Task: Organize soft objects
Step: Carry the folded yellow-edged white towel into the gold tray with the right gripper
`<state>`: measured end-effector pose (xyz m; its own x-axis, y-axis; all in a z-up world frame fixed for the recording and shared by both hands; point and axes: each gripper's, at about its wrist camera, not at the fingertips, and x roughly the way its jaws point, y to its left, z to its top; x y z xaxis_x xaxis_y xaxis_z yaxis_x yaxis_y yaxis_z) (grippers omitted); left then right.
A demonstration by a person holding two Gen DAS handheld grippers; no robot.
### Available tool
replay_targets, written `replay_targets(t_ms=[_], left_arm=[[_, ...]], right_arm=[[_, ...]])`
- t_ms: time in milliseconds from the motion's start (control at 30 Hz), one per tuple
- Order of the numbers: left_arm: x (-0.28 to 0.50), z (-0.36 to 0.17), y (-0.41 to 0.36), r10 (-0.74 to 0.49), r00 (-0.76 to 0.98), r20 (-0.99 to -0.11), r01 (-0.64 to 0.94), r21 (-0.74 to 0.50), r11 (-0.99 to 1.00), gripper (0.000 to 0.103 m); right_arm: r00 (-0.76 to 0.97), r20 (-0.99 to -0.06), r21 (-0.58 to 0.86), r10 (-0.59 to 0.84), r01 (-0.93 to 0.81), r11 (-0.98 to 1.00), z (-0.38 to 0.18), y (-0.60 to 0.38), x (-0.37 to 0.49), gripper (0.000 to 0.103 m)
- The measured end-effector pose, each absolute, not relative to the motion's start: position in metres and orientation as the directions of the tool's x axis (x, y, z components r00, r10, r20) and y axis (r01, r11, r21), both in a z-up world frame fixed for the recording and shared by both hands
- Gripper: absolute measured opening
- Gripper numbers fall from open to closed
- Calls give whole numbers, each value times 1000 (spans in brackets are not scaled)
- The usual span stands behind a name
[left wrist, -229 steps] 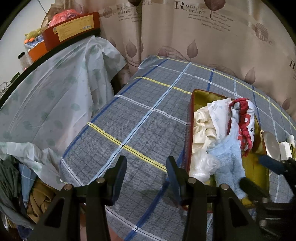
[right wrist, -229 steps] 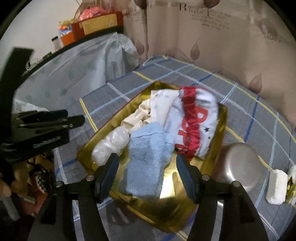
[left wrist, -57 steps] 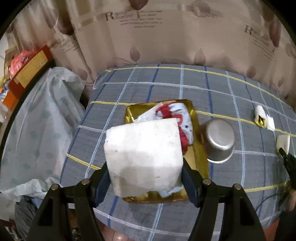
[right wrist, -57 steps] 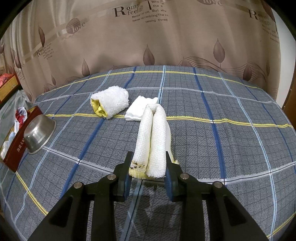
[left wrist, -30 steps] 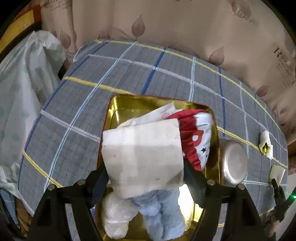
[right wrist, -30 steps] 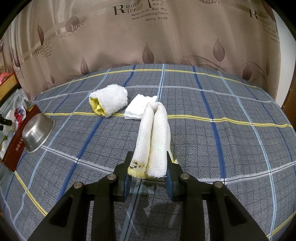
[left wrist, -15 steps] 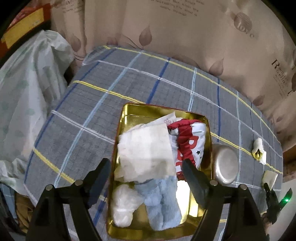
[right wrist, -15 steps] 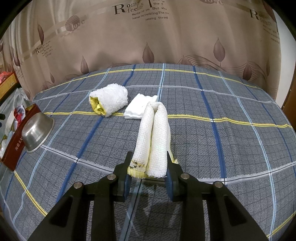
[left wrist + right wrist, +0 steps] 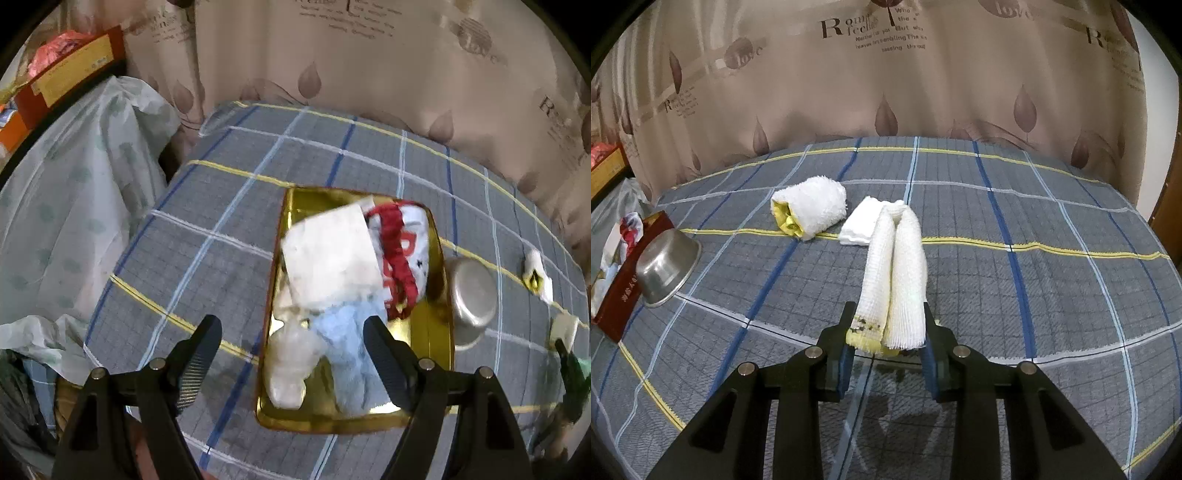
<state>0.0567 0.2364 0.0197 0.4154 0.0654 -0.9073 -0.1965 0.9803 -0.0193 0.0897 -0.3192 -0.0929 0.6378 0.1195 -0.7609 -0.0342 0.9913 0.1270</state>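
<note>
Two grippers seen above plaid-covered table [image 9: 1052, 258]. Left gripper [image 9: 293, 356] held high over gold tray [image 9: 436, 343], jaws spread wide, nothing between them. White folded cloth [image 9: 332, 254] seen lying on top of pile in tray, above light blue towel [image 9: 354, 354] and beside red-and-white garment [image 9: 402, 254]. Right gripper [image 9: 888, 341] clamped narrowly on near end of folded white mesh cloth [image 9: 897, 266], which is stretched away along table. Rolled white towel [image 9: 812, 210] and small white pad [image 9: 860, 221] seen just beyond; steel bowl [image 9: 666, 266] tilted against tray edge.
</note>
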Motion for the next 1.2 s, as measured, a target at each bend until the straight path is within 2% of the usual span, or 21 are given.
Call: replay_targets(t_ms=[167,467,667,1200], left_arm=[[47,16,238,29,426,-904,-191,-59,980,81],[36,9,240,132,416,-900,-216,43,975,81],[32,3,255,170,427,-888,-295,40,955,81],[15,-13,268,245,436,-866,-376,73,924,81]], right_arm=[[649,-753,115,111,-36,993,-89,-318,87,26],[647,-759,61,70,-37,997,-85,-307,83,24],[633,-770,55,83,-64,996,-78,-293,70,24],[555,-762,120,332,-384,916,-35,-165,36,24]])
